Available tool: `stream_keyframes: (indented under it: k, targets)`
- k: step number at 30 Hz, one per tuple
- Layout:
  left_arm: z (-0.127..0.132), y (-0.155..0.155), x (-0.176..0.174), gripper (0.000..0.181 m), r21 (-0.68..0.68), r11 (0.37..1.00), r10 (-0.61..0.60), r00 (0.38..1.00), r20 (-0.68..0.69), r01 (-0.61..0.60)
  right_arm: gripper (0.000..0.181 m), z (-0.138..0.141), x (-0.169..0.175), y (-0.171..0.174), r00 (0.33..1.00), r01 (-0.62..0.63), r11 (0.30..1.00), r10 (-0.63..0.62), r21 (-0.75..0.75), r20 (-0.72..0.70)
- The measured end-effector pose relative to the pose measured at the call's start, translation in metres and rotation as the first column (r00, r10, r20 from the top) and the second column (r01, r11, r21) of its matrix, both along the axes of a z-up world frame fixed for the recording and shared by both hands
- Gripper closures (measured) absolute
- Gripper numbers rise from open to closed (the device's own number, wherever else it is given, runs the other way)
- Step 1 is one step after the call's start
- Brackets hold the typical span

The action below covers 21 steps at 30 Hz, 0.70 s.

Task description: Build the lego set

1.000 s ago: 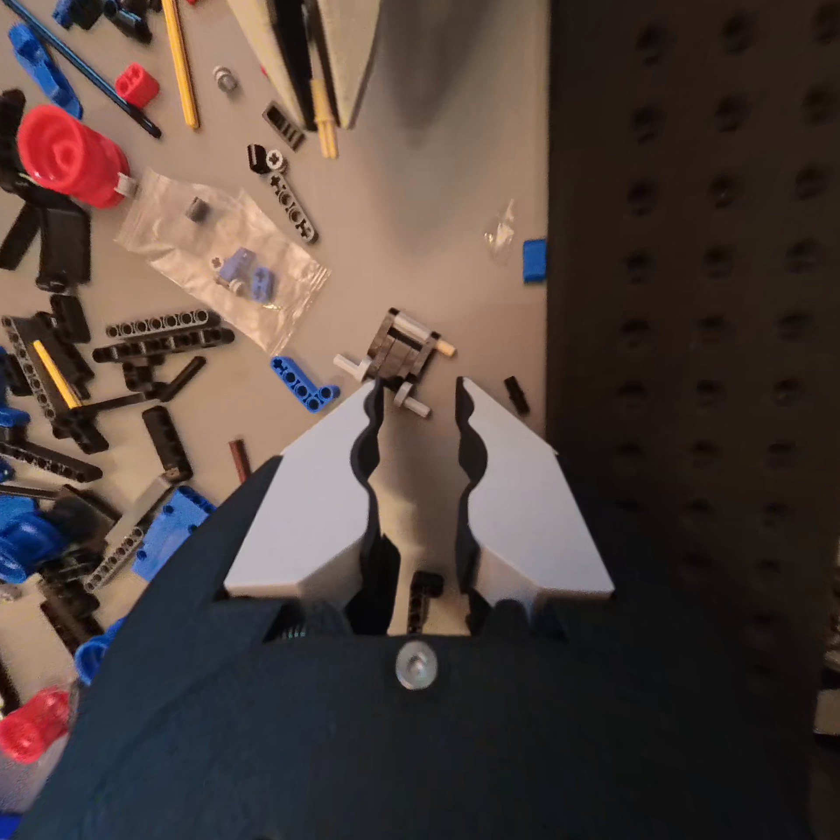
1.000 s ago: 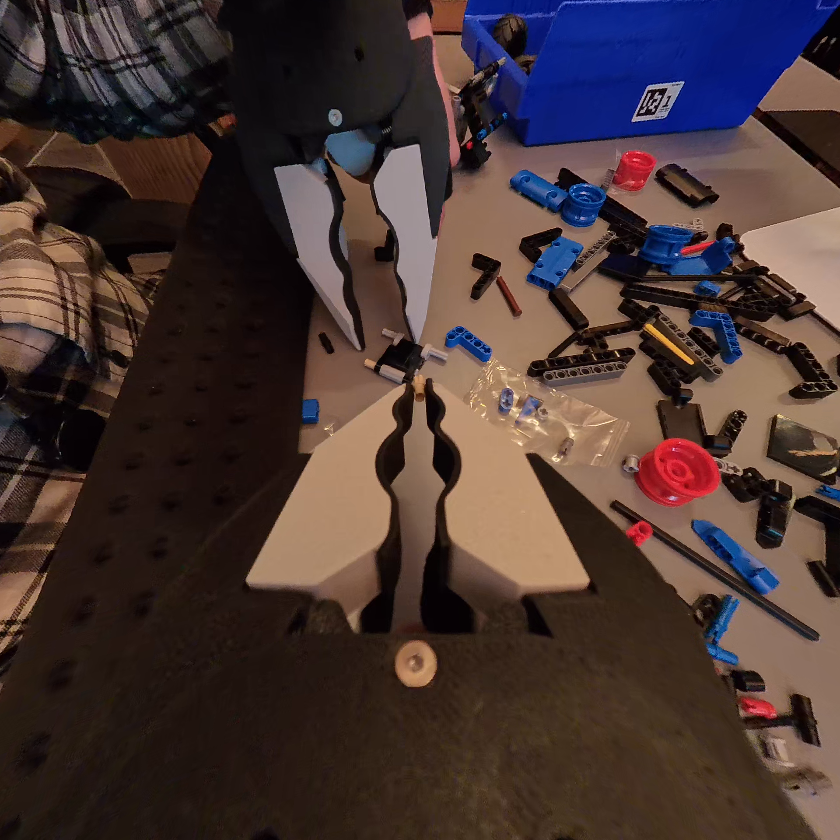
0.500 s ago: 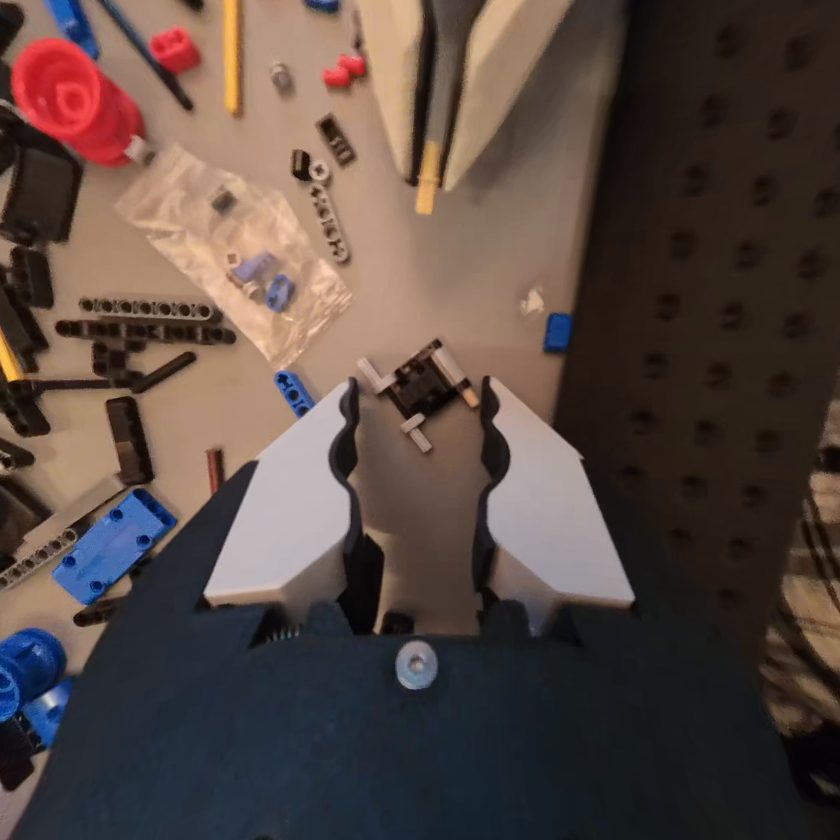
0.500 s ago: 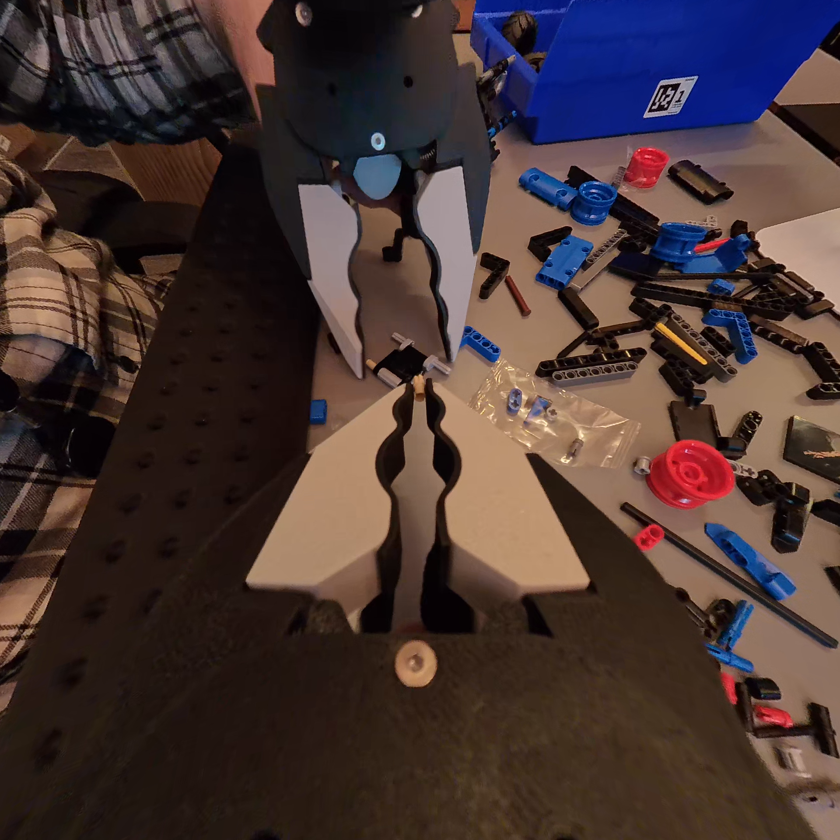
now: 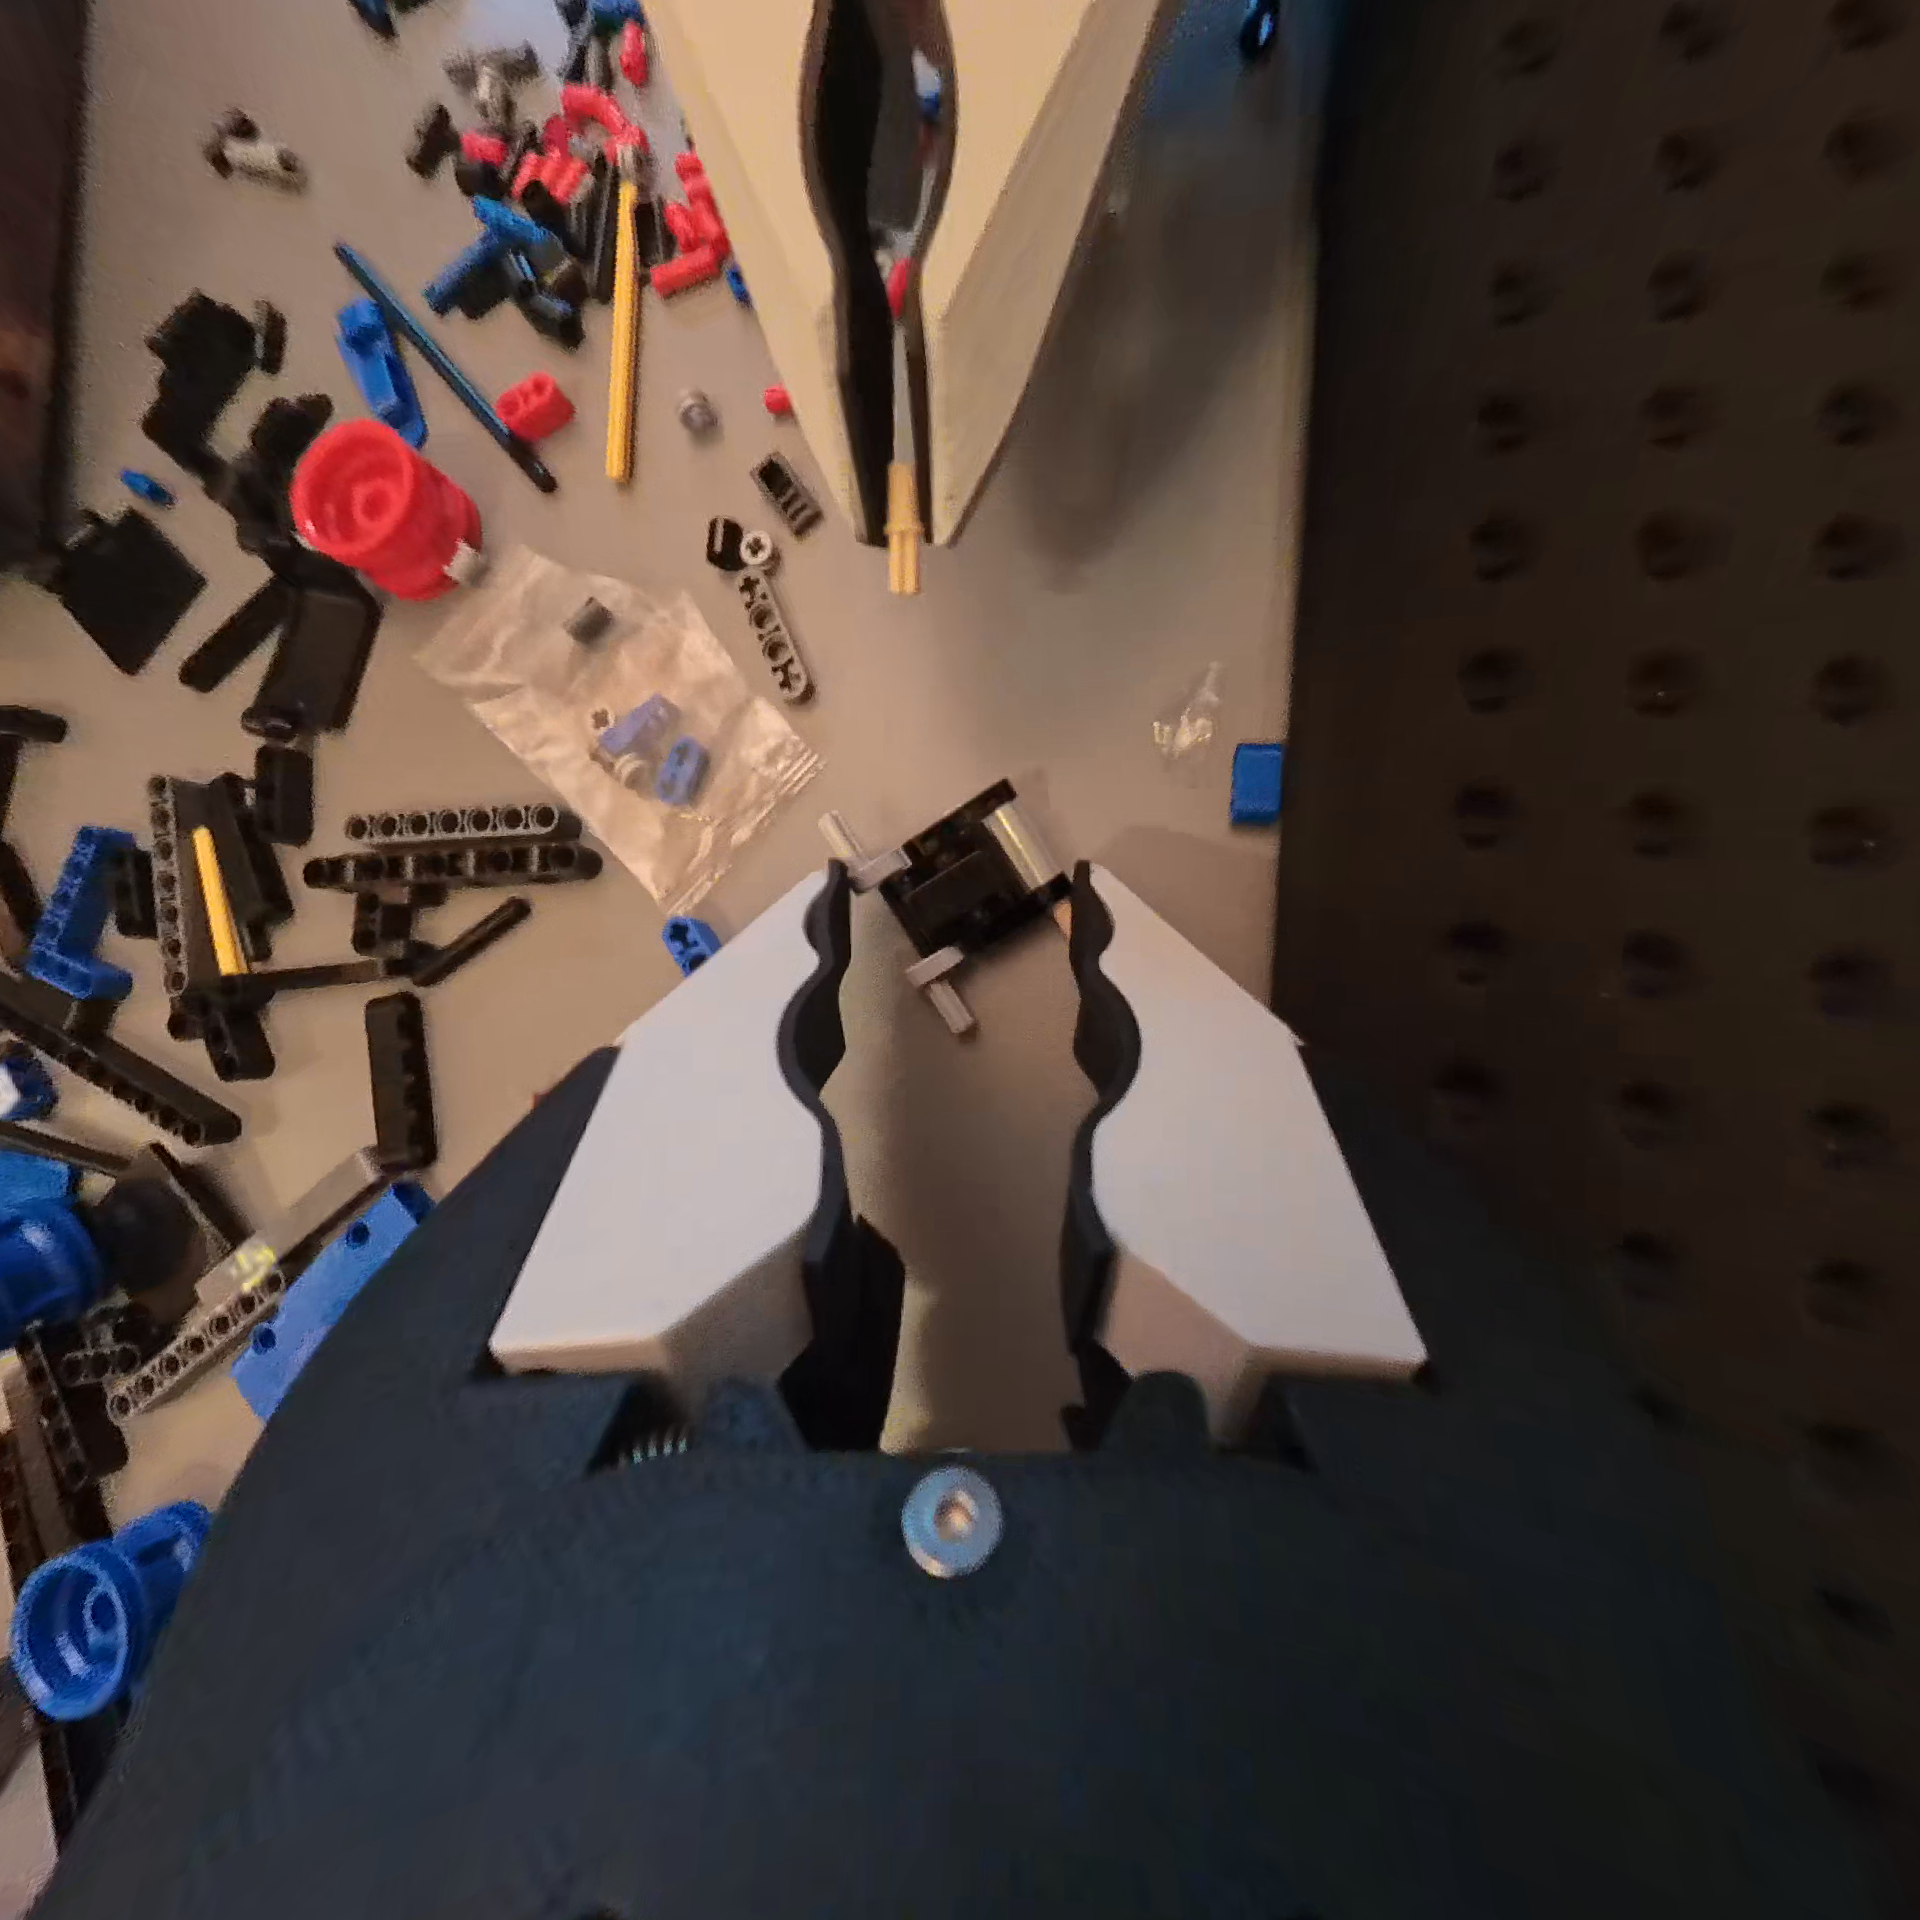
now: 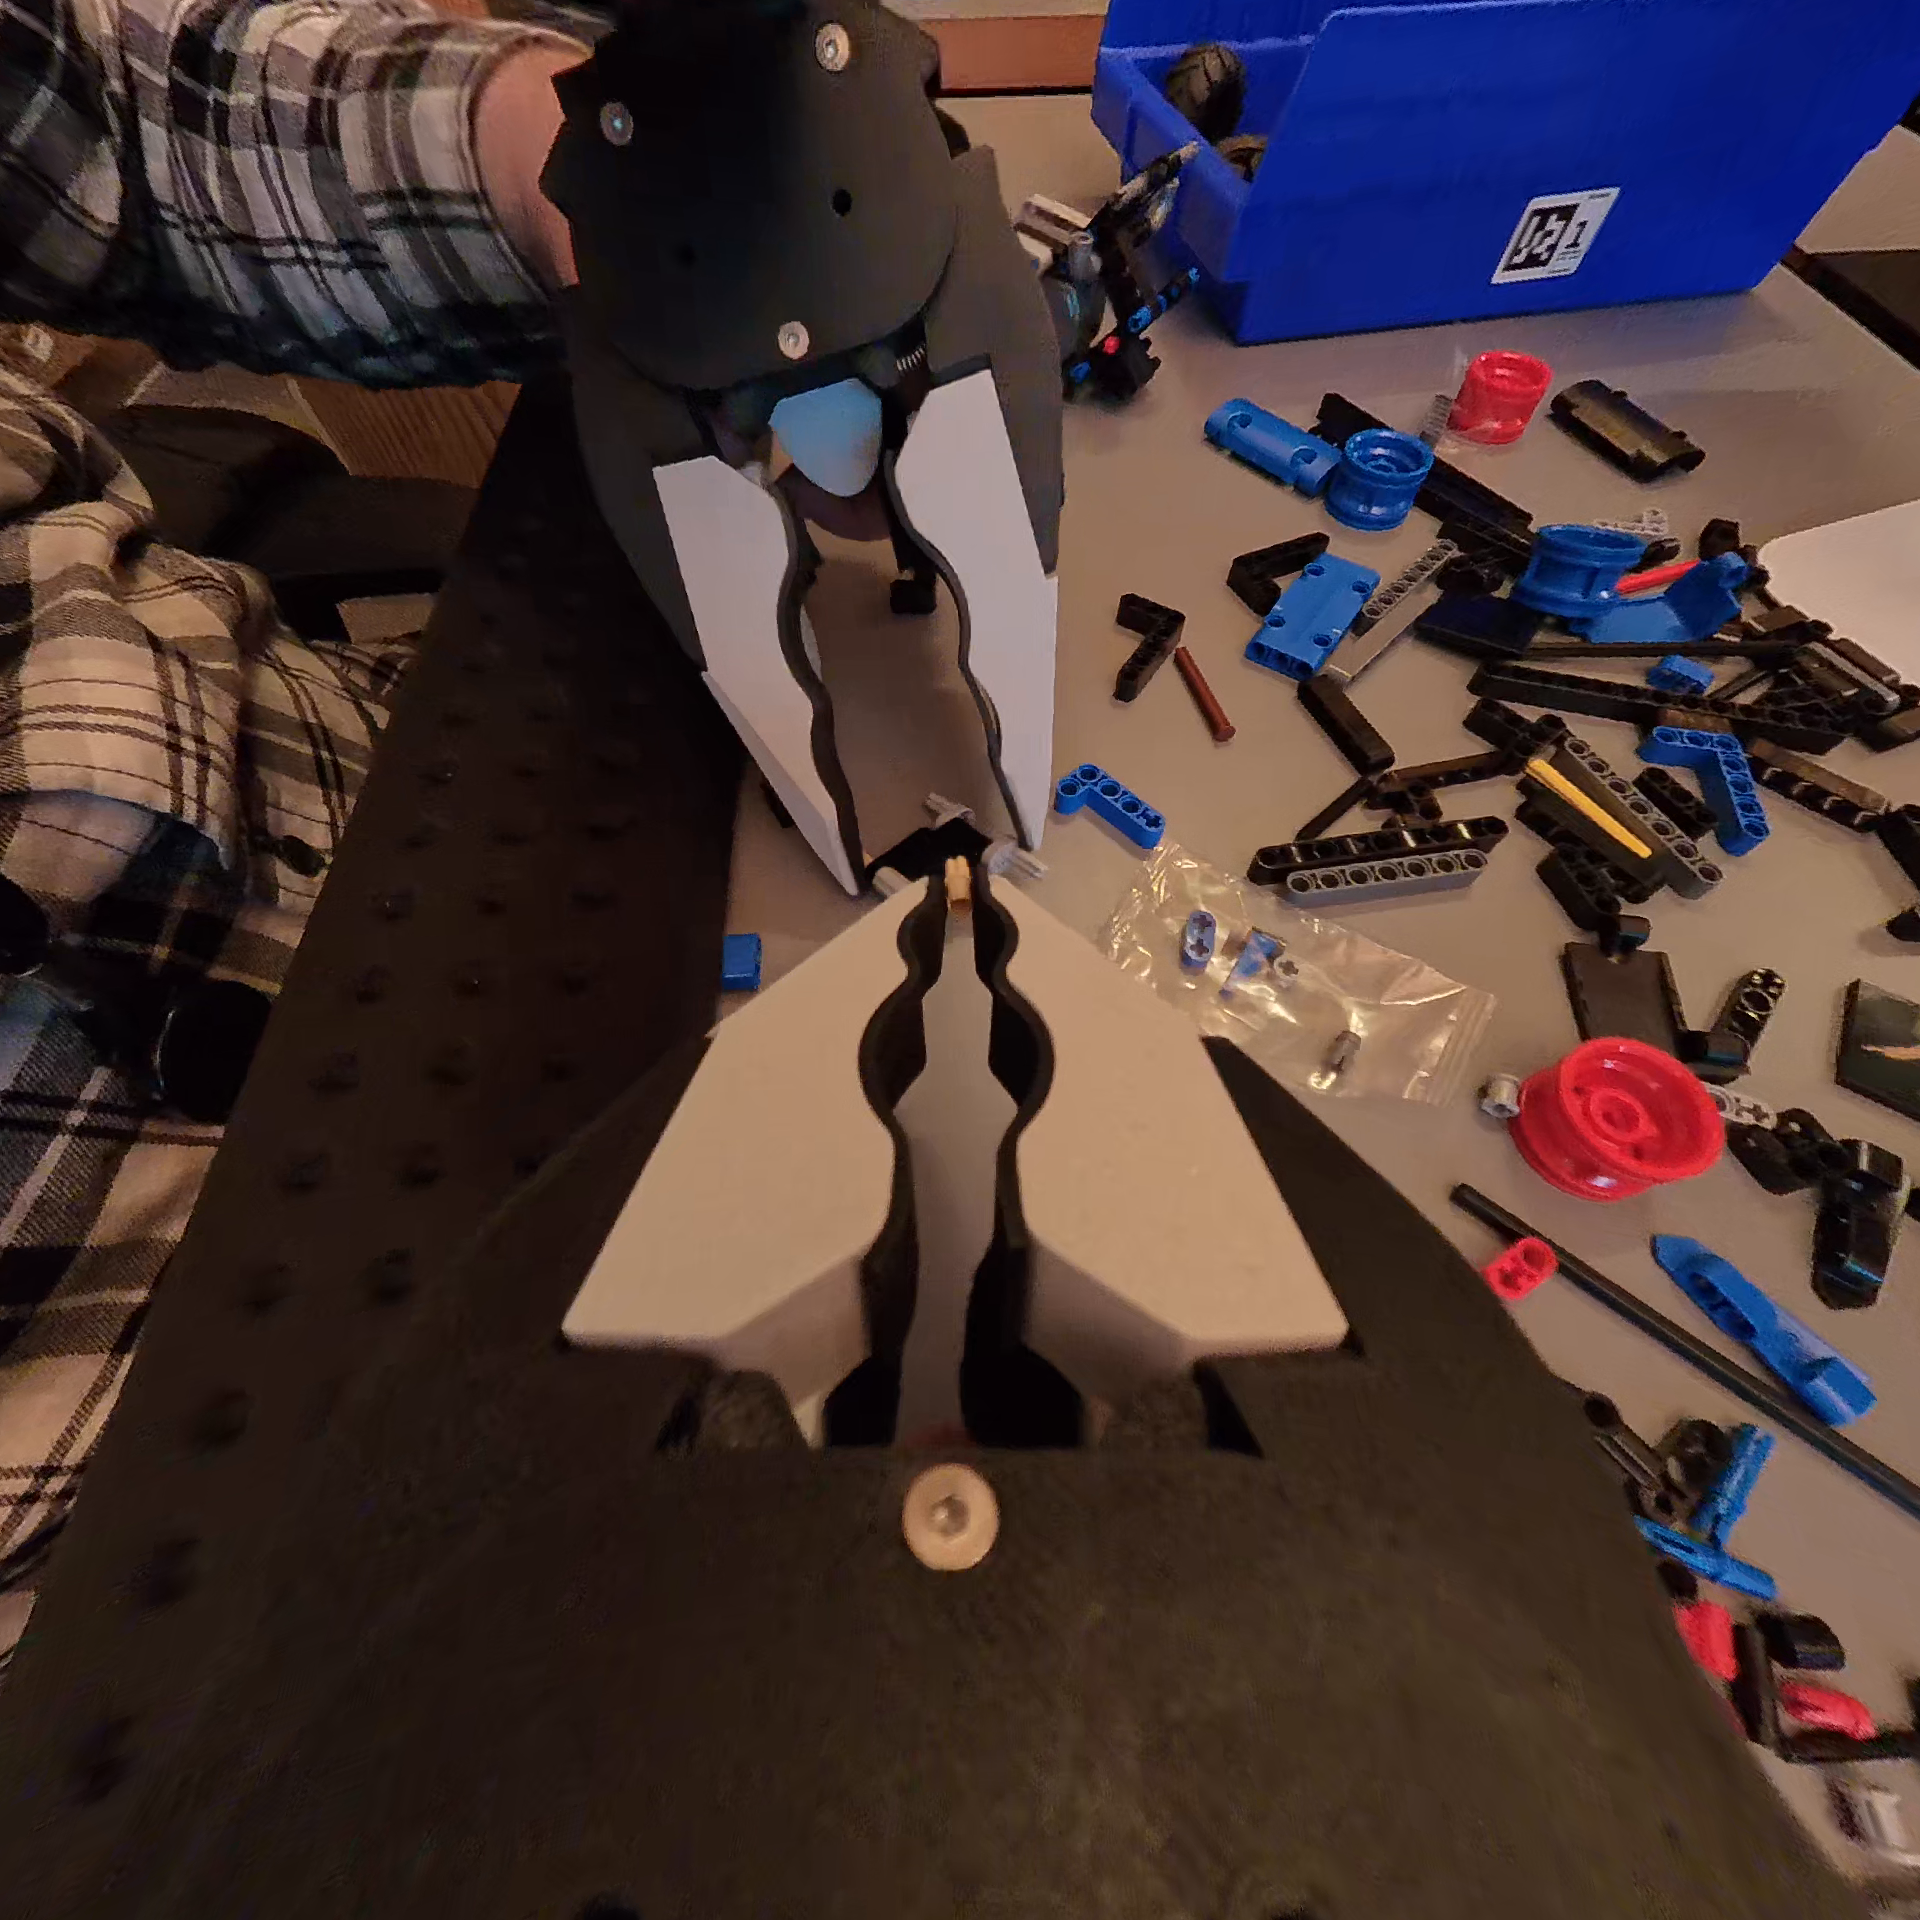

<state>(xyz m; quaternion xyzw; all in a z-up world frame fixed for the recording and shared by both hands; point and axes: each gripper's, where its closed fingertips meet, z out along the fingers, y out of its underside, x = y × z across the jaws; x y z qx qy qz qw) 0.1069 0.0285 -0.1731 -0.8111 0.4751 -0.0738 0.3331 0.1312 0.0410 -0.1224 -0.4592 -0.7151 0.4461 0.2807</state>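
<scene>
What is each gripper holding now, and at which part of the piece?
The right gripper pinches a tan pin by its rear end; the front tip sticks out. The left gripper is open around the small black assembly, holding nothing.

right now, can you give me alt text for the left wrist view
The left tool, open, straddles a small black assembly with grey pins on the grey table. Opposite, the right tool grips a tan pin pointed at it. Loose black, blue and red pieces and a clear parts bag lie to the left.
</scene>
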Motion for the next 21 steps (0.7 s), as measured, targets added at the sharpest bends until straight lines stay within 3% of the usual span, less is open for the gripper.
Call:
stream_keyframes:
  k: [8, 21]
  targets:
    - [0.0, -0.002, -0.002, 0.14, 0.117, 0.992, -0.063, 0.994, 0.085, 0.053, 0.178, -0.021, -0.001, -0.017, 0.994, -0.075, 0.995, 0.069, 0.068, 0.087]
    - [0.003, -0.009, 0.002, 0.141, 0.221, 0.963, -0.169, 0.984, 0.052, 0.153, 0.178, -0.037, -0.012, -0.025, 0.981, -0.124, 0.989, 0.111, 0.074, 0.161]
